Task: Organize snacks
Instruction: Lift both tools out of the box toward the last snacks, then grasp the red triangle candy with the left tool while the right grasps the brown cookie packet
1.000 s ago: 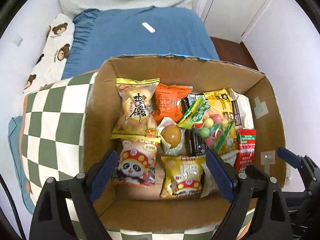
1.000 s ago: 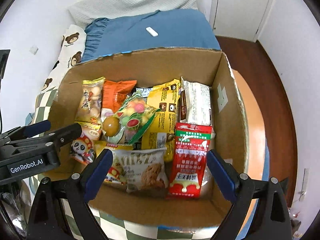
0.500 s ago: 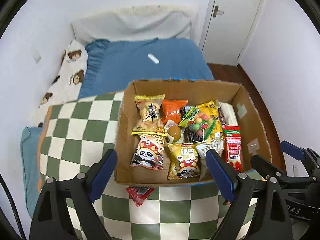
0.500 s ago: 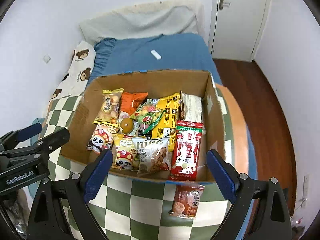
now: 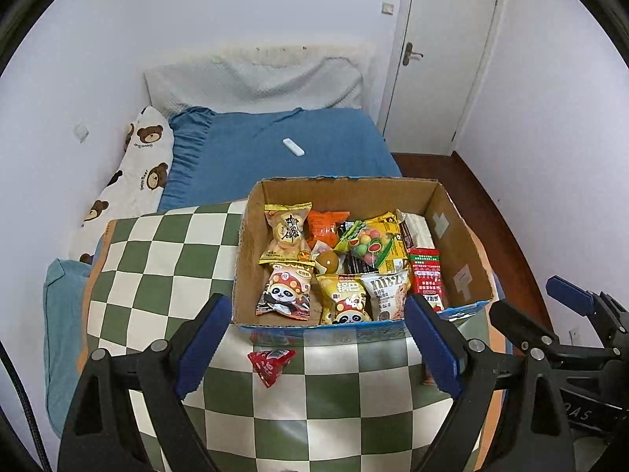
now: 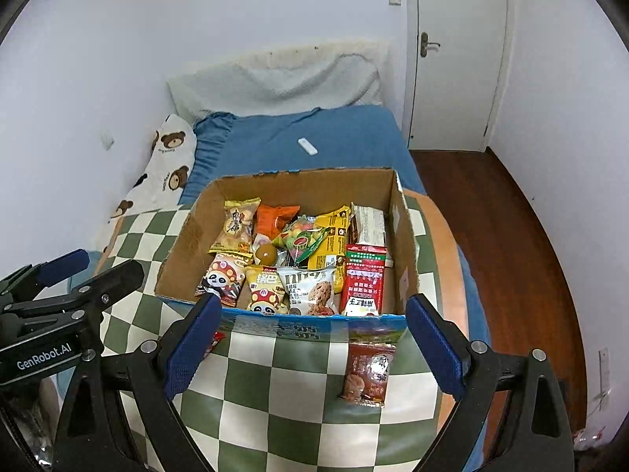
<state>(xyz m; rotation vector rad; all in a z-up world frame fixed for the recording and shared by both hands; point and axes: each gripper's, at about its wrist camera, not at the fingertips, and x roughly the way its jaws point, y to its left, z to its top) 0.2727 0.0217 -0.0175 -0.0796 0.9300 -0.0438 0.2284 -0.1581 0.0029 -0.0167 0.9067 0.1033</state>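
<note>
Cardboard box (image 6: pixel 401 236) on the checkered blanket (image 6: pixel 275 413): holding most snacks. Red packet (image 5: pixel 270 364) and brown packet (image 6: pixel 367 371) are still lying outside. You are holding left gripper (image 5: pixel 318 344) and right gripper (image 6: pixel 310 344) wide, empty.

"GenRobot.AI" on the left gripper (image 6: pixel 65 273); "Happy Bear" on the bear pillow (image 5: pixel 143 149)

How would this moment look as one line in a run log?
left gripper: open, empty | right gripper: open, empty | box: full of snacks | red packet, brown packet: outside on checkered blanket
</note>
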